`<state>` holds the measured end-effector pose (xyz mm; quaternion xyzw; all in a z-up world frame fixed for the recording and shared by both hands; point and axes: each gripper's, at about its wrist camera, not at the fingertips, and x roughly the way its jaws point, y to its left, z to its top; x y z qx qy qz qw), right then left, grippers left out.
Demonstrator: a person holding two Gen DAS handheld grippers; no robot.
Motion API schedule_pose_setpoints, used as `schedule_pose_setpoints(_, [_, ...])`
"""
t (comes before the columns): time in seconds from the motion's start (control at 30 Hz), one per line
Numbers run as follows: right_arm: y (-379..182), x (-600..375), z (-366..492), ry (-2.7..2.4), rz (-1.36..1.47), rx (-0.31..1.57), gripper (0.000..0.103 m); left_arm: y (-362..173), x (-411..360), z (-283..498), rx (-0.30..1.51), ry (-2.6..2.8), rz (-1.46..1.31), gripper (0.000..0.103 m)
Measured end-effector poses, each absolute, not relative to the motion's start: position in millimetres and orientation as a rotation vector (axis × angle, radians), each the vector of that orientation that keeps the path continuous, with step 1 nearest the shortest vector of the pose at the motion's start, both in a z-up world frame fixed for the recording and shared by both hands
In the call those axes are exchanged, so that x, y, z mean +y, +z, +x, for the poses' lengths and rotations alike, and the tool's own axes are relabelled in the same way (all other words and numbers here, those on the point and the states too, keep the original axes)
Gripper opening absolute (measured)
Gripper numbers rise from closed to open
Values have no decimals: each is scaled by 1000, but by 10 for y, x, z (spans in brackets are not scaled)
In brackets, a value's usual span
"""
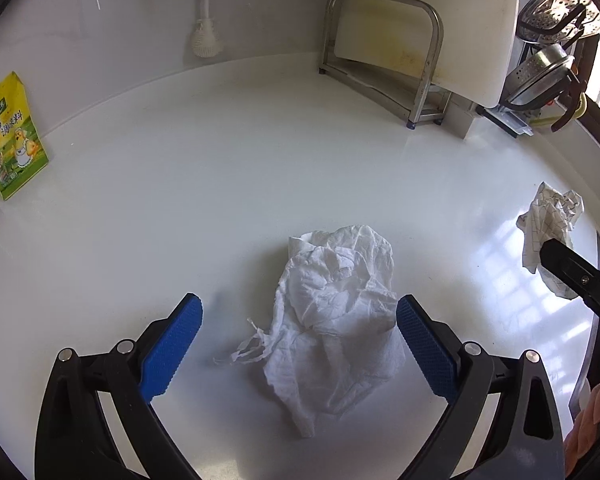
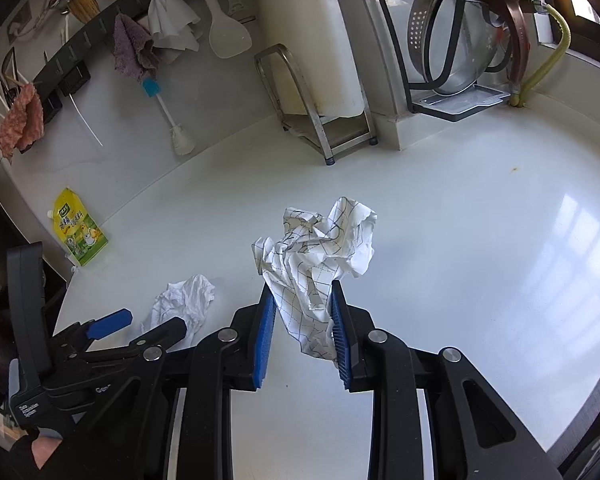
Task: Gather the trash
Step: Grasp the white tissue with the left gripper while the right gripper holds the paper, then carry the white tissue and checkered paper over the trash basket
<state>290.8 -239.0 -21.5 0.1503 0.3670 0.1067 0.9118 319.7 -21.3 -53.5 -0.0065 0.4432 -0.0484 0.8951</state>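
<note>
We hold two matching black plastic grippers. The left gripper [image 1: 299, 312] has angular arms with long triangular cut-outs, round silver pins at the joints, and blue ribbed pads [image 1: 171, 346] on its fingers. The right gripper [image 2: 304, 308] is built the same, with blue ridged pads [image 2: 265, 332]. Small white lettering marks the left gripper's body, and a dark sleeve cuff [image 2: 22, 450] shows below it.

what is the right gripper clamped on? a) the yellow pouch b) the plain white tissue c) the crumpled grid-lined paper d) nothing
c: the right gripper is shut on the crumpled grid-lined paper, its blue pads pressing both sides, while the plain white tissue lies on the counter.
</note>
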Motion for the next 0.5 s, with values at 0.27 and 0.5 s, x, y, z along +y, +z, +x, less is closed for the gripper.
schedule_pose_setpoints(0.27, [-196,-2371,2847,226,306,749,26,-582,-273,3218,933,-105,17,49])
schedule_pose_setpoints(0.5, [-244,-2323,2686,228,286,753,26,-514,-260,3062,897,-129,22,12])
